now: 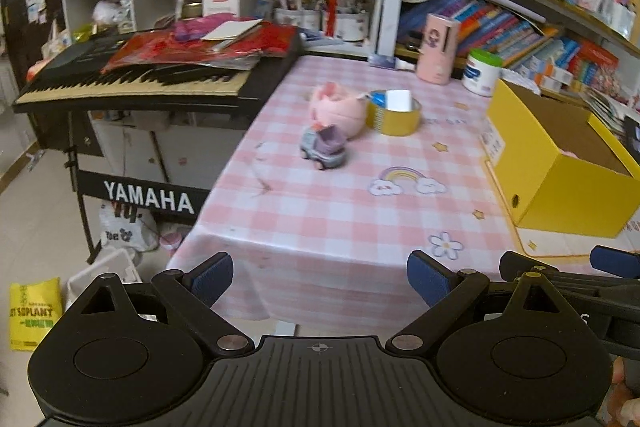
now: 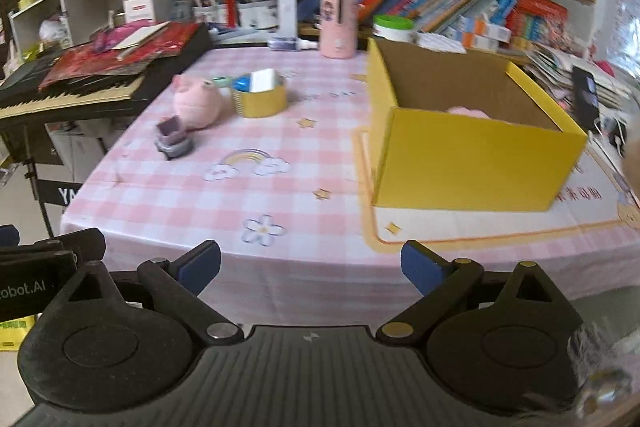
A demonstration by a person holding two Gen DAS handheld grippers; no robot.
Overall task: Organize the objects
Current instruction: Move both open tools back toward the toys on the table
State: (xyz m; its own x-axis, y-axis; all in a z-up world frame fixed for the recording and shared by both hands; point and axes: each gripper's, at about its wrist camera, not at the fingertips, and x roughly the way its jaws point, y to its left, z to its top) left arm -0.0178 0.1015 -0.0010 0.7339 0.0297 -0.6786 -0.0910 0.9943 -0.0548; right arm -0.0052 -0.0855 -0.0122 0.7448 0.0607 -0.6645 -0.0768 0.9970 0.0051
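Both grippers, left (image 1: 320, 281) and right (image 2: 310, 269), hang tilted downward over the table's near edge (image 1: 304, 291), jaws wide apart, empty. Mid-table sit a plastic toy truck (image 1: 323, 148), round pink plush (image 1: 340, 107), tape roll (image 1: 394, 117); cardboard yellow box (image 2: 472, 163) toward the right edge.

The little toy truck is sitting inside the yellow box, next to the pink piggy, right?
Not quite. The toy truck is not inside the yellow box; it stands on the checked tablecloth, well apart from the box. It is next to the pink piggy, as the right wrist view shows.
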